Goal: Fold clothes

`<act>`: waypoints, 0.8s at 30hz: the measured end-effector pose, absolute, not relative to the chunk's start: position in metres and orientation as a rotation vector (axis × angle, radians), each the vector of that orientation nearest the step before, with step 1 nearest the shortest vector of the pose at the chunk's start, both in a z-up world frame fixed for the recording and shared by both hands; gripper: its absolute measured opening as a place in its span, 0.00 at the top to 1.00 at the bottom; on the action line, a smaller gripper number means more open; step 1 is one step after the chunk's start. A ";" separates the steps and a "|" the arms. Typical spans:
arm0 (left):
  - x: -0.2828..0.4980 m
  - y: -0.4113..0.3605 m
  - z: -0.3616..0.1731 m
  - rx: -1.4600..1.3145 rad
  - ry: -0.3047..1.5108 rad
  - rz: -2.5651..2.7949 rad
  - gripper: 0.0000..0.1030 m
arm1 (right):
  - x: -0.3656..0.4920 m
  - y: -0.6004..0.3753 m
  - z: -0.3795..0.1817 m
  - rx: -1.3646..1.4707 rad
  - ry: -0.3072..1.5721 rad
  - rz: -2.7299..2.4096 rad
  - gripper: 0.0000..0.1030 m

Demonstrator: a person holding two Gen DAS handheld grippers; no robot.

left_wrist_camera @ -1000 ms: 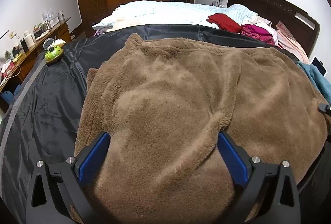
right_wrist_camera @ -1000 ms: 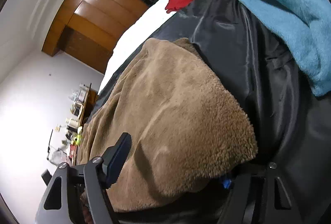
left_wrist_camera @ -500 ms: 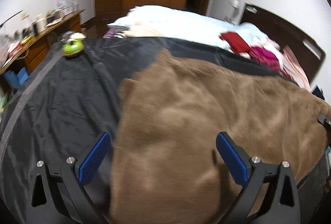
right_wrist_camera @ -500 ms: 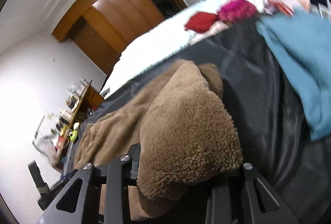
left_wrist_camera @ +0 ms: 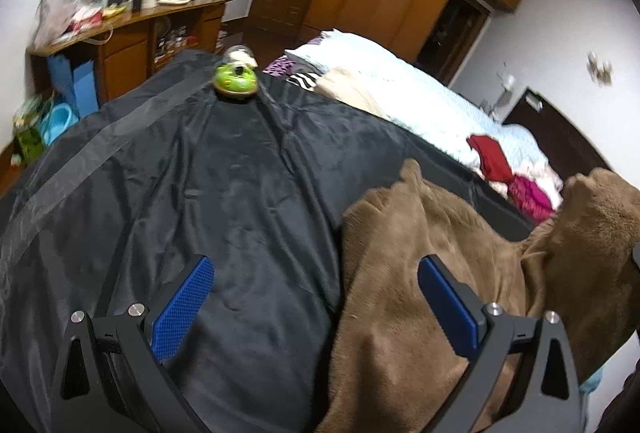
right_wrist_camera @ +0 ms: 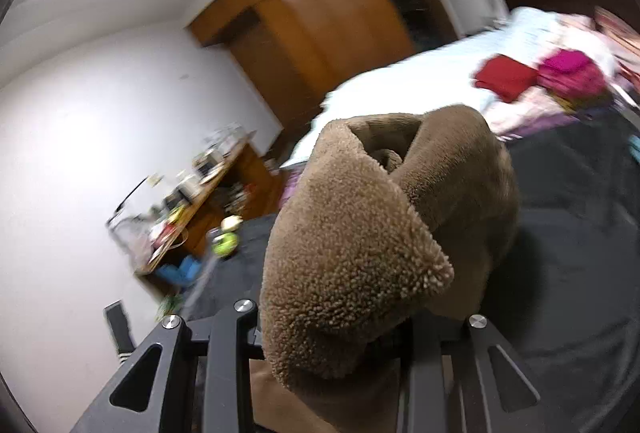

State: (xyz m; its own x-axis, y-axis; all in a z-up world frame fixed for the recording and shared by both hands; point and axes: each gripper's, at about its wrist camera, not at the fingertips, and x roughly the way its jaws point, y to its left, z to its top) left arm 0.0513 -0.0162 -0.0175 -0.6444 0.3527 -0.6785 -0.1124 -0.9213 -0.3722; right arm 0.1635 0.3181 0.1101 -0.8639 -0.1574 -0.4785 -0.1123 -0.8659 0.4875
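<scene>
Whereas a second earlier the right gripper (right_wrist_camera: 332, 325) stood with its jaws wide around the near corner of the brown fleece garment (left_wrist_camera: 432, 265), its jaws had now narrowed onto that corner and held a thick bunch of fleece (right_wrist_camera: 352, 257) between them, lifted clear of the black cover (left_wrist_camera: 224, 193) on the tabletop. The lifted part appeared in the left wrist view as a raised fold at the right edge, while the rest of the garment lay flat on the cover, toward its right side. The left gripper (left_wrist_camera: 316, 309) had swung toward the garment's left edge since the earlier frames: its jaws stood wide and held nothing, with one blue pad (left_wrist_camera: 184, 309) over bare cover and the other over fleece. A green toy (left_wrist_camera: 236, 81) sat at the far end of the cover, well apart from the garment, and the bed (left_wrist_camera: 416, 101) lay beyond with red and pink clothes on it. Judged from this layout, a first fold was under way, the lifted corner ready to be carried across the flat part; the thick pile could slip if the grip was shallow.
</scene>
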 end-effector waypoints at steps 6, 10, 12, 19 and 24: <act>0.046 -0.051 -0.022 -1.153 -0.716 2.492 0.01 | 0.133 0.220 0.106 0.849 -0.445 -2.854 0.68; 0.047 -0.056 -0.022 -1.143 -0.766 2.466 0.01 | 0.116 0.158 0.073 0.943 -0.160 -2.829 0.68; 0.047 -0.054 -0.021 -1.138 -0.760 2.458 0.01 | 0.113 0.134 0.054 0.978 -0.007 -2.823 0.68; 0.047 -0.047 -0.021 -1.140 -0.742 2.432 0.01 | 0.136 0.084 0.010 0.955 0.419 -2.814 0.68; 0.046 -0.045 -0.025 -1.151 -0.745 2.411 0.01 | 0.145 0.073 -0.005 0.938 0.561 -2.804 0.68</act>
